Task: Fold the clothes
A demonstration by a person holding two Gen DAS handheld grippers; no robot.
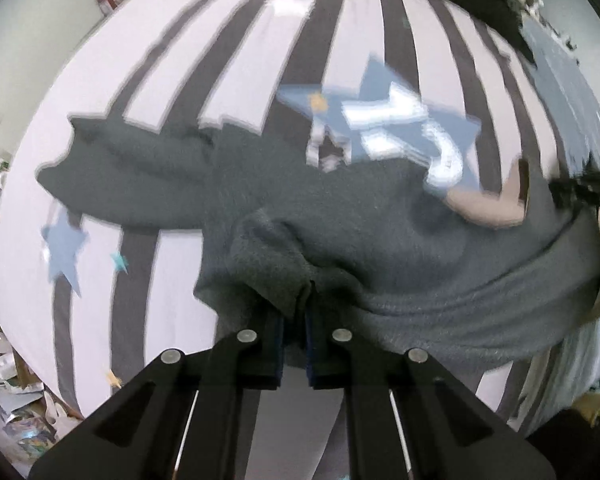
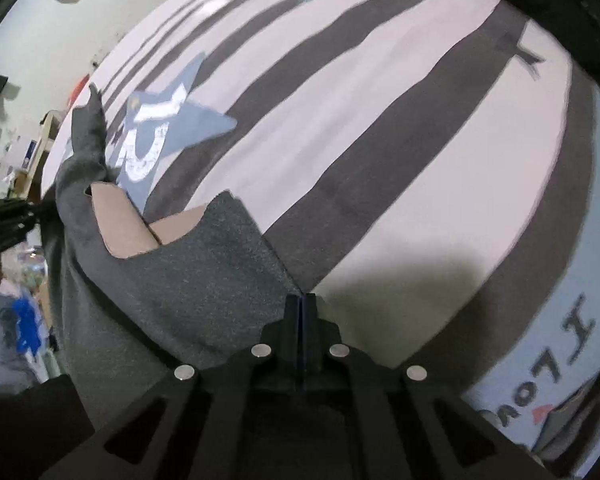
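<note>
Left wrist view: left gripper (image 1: pixel 296 312) pinching a bunched fold of the grey sweater (image 1: pixel 360 216), lifted over the striped bedcover (image 1: pixel 172 80); blue star (image 1: pixel 384 128) with blurred, unreadable white print.

Right wrist view: right gripper (image 2: pixel 301 312) pressed together on sweater (image 2: pixel 188 280) edge; handwritten "I Lov" (image 2: pixel 548 372) near bedcover's (image 2: pixel 340 128) right edge.

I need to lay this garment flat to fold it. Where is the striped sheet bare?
Bare stripes lie right of the grey garment, beyond the right gripper, out to the blue star. It is crowded around the left gripper, where the garment bunches.
</note>
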